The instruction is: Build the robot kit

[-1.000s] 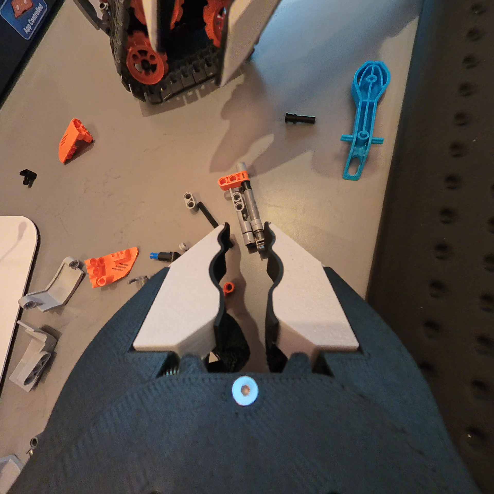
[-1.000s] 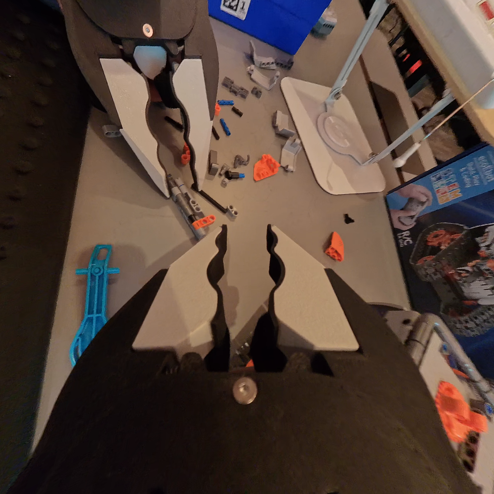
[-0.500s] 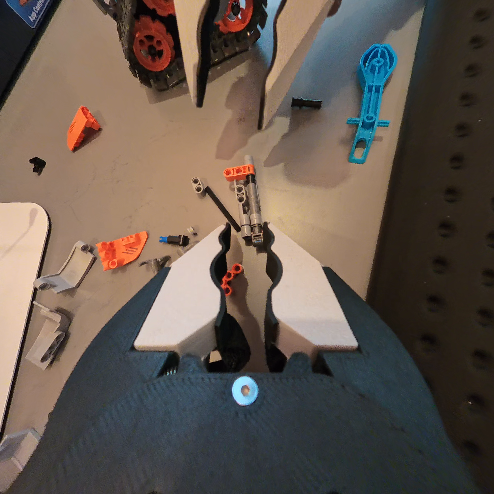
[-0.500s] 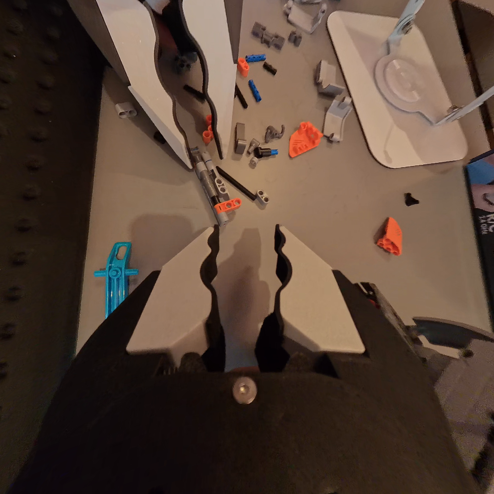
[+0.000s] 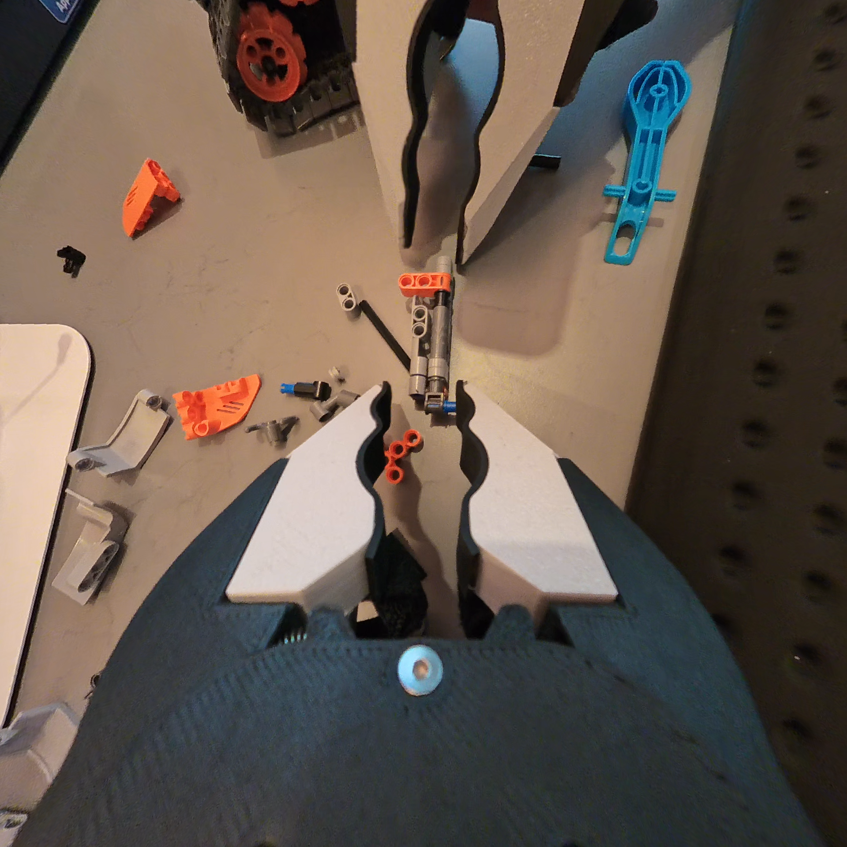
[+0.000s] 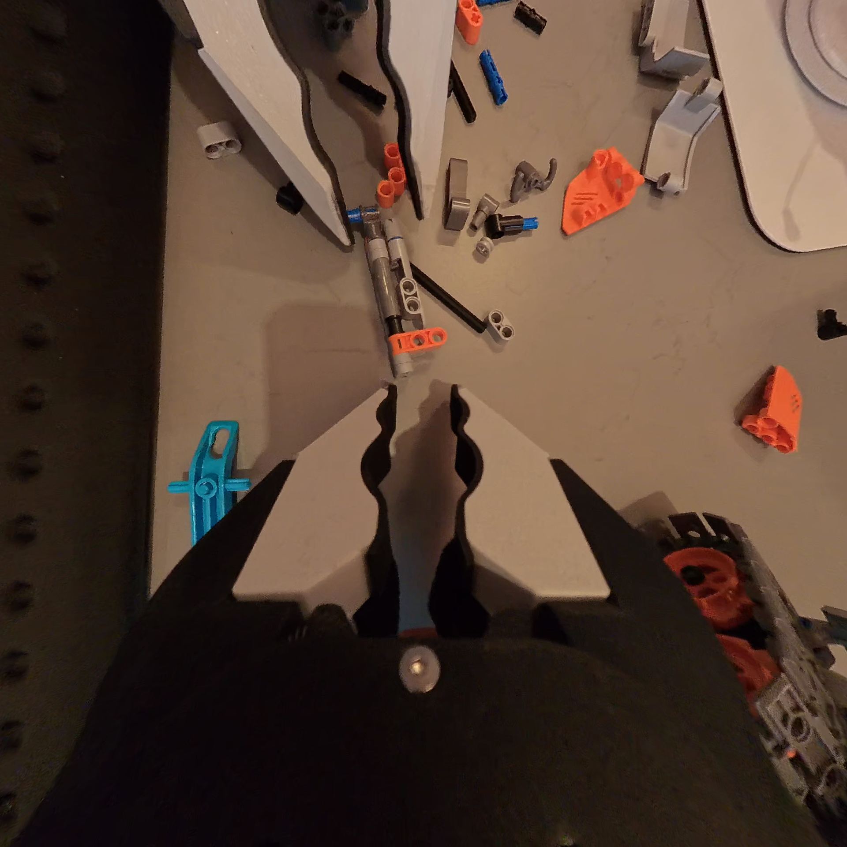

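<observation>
A grey piston assembly with an orange cross beam [image 5: 431, 339] lies on the grey table, also in the right wrist view [image 6: 394, 293]. My left gripper [image 5: 424, 387] is open and empty, its tips at the assembly's blue-pinned end. A small orange beam [image 5: 401, 456] lies on the table between its fingers. My right gripper [image 6: 421, 388] is open and empty, its tips just short of the assembly's other end. It shows in the left wrist view [image 5: 435, 252], and the left gripper shows in the right wrist view [image 6: 382, 227]. The two grippers face each other along the assembly.
A black axle with a grey connector [image 5: 382, 330] lies beside the assembly. Orange panels [image 5: 215, 405] [image 5: 149, 195], grey parts and pins are scattered left. A tracked vehicle [image 5: 279, 68], a blue tool [image 5: 641, 151], a white lamp base [image 5: 36, 435] and a dark perforated mat [image 5: 756, 412] surround them. Left tips to right tips: about 7 centimeters.
My right gripper has moved away from the tracked vehicle up to the assembly's far end, and its jaws have narrowed. My left gripper has drawn back slightly, showing the small orange beam between its fingers.
</observation>
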Action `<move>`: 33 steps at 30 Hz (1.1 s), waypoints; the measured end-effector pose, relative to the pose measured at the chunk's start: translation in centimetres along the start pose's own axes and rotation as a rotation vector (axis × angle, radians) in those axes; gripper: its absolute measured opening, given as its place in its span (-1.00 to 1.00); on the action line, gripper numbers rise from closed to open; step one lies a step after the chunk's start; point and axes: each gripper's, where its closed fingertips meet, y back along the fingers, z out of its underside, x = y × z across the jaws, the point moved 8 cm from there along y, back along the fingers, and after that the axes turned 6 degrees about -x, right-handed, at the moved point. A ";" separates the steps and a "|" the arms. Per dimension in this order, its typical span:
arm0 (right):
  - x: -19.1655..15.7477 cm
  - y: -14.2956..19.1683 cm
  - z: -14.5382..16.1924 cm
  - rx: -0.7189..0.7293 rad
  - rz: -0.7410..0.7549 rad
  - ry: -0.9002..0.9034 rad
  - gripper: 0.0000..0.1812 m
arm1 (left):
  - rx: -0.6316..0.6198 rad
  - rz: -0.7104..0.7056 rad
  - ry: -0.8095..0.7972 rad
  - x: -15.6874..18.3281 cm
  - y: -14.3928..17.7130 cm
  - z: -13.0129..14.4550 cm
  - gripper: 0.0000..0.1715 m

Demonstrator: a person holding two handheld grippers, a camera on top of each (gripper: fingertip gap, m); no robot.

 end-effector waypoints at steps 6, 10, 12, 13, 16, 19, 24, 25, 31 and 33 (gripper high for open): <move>0.0 0.0 -0.1 0.018 -0.032 -0.021 -0.67 | 0.007 0.010 0.000 0.2 -0.1 -0.3 -0.71; -0.2 0.0 -0.4 0.036 -0.040 -0.014 -0.74 | -0.036 -0.019 -0.043 0.6 -1.0 -0.3 -0.82; -0.3 0.1 -0.3 0.032 -0.032 -0.008 -0.74 | -0.022 -0.073 -0.095 0.8 -0.9 -0.7 -0.83; -0.2 0.3 -0.3 0.035 -0.020 -0.008 -0.69 | -0.021 -0.120 -0.127 0.9 -0.9 -1.0 -0.83; 0.0 1.5 -0.1 0.101 -0.019 -0.046 -0.62 | -0.022 -0.274 -0.288 1.6 -0.9 -1.8 -0.83; 0.0 2.0 0.1 0.136 -0.048 -0.075 -0.58 | -0.006 -0.378 -0.415 2.6 -1.1 -2.9 -0.82; -0.4 2.2 0.1 0.181 -0.159 -0.113 -0.81 | -0.012 -0.530 -0.670 3.7 -1.4 -3.3 -0.82; -0.4 2.3 0.1 0.197 -0.173 -0.120 -0.84 | -0.009 -0.574 -0.715 3.7 -1.3 -3.3 -0.82; 0.0 3.8 -0.1 0.255 -0.121 -0.098 -0.85 | 0.032 -0.662 -0.716 3.2 -0.6 -4.0 -0.82; -0.1 3.9 -0.2 0.247 -0.074 -0.066 -0.86 | 0.042 -0.650 -0.656 2.6 -0.5 -3.9 -0.77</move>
